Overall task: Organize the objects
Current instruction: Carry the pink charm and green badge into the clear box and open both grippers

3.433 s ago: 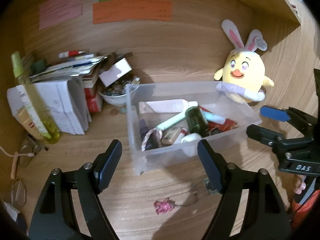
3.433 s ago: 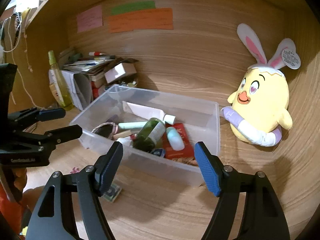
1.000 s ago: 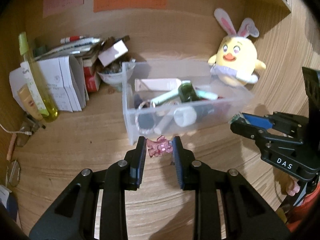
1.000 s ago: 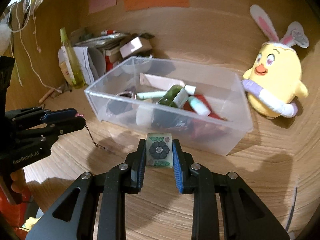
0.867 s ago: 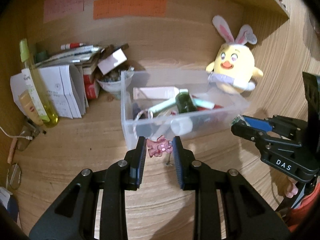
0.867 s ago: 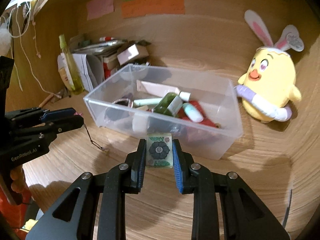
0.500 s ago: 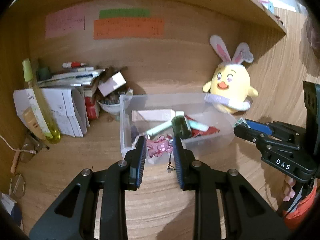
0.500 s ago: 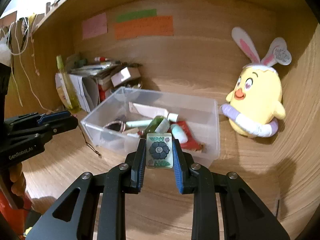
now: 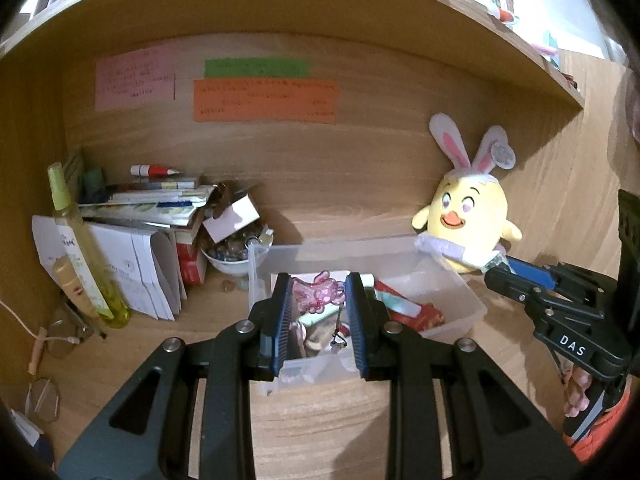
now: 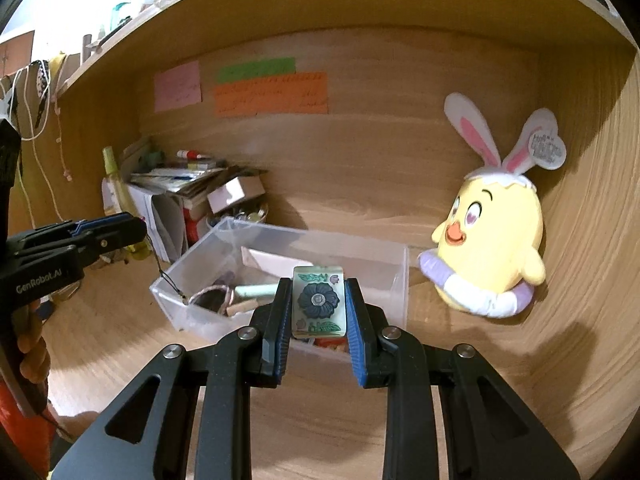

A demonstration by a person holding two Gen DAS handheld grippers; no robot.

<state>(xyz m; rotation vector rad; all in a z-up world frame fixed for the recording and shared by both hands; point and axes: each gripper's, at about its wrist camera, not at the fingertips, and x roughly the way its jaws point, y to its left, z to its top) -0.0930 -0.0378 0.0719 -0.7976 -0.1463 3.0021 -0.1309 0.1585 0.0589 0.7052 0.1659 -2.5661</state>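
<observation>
My left gripper (image 9: 318, 300) is shut on a pink translucent charm (image 9: 318, 298) with a thin cord hanging below it, held in the air over the near left part of a clear plastic bin (image 9: 464, 300). My right gripper (image 10: 319, 300) is shut on a pale green tile with a dark flower (image 10: 319, 300), held above the near side of the same bin (image 10: 180, 280). The bin holds tubes, a dark bottle and other small items. Each gripper shows in the other's view: the left one (image 10: 138, 226) at the left, the right one (image 9: 494, 270) at the right.
A yellow bunny-eared chick plush (image 9: 466, 228) sits against the back wall right of the bin. A stack of papers and boxes (image 9: 160, 208), a bowl of small things (image 9: 236, 256) and a yellow-green spray bottle (image 9: 84, 256) stand at the left. A shelf board (image 9: 280, 4) runs overhead.
Both grippers shut on their items from the desk and have risen and moved toward the bin. The charm and the tile now hang above the bin's near side.
</observation>
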